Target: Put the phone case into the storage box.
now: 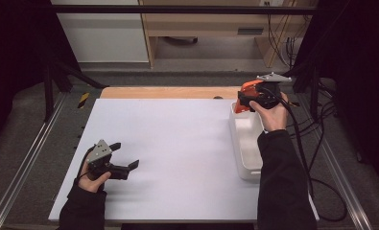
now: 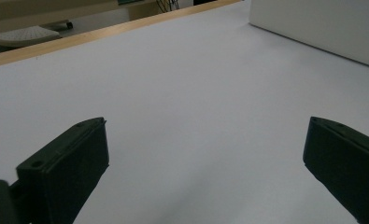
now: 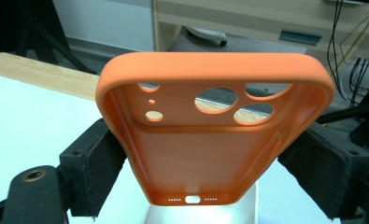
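Orange phone case [image 3: 215, 135] was pinched by its long side walls in right gripper [image 3: 210, 163], above white bin [image 1: 247, 143]. Judged light, soft, flexible. Left gripper [image 1: 124, 155] was held wide open, empty.

A lab: black curtains [image 1: 14, 57], cables [image 1: 285, 45], aluminium rails [image 1: 29, 158].

No writing, label, brand, number or sign can be read anywhere here — not on the orange phone case [image 3: 210, 140], whose inner face is plain apart from its cut-out holes, nor on the white tray [image 1: 247, 143], nor on the white desk [image 1: 177, 153]. The yellow-and-black striped strip [image 1: 83, 99] at about ten o'clock from the desk's middle carries a pattern only — no letters.
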The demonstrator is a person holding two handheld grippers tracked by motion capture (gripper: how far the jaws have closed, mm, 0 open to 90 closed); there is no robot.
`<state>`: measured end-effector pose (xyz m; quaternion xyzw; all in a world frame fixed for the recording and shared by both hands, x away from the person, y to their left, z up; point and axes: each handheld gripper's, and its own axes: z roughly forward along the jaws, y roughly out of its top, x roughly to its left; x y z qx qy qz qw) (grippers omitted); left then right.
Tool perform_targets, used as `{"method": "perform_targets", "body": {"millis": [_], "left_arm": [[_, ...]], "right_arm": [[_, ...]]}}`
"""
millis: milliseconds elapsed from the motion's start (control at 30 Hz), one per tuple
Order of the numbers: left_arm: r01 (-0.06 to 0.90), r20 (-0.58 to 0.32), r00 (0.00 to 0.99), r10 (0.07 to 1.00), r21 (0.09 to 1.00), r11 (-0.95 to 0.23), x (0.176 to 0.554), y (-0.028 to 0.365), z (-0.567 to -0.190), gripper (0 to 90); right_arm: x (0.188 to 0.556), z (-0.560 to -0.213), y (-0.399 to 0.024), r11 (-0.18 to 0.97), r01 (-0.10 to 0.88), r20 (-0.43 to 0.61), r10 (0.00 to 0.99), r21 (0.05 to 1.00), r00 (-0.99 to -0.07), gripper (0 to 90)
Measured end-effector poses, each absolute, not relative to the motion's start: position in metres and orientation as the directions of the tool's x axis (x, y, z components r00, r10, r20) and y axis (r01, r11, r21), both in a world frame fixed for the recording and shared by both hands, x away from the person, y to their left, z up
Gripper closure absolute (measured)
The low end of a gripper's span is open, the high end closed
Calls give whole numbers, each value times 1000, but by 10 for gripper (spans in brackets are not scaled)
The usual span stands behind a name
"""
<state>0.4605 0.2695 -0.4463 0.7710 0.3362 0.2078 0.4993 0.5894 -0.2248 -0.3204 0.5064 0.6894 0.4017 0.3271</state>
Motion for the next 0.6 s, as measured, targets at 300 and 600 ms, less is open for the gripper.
{"method": "perform_targets", "body": {"millis": [300, 600], "left_arm": [[309, -14, 689, 725, 910, -276, 460, 269, -446, 0], [308, -10, 691, 723, 909, -282, 461, 269, -447, 0]], "right_arm": [[599, -332, -222, 170, 456, -57, 967, 874, -250, 161], [606, -343, -219, 134, 472, -38, 977, 872, -209, 159]]}}
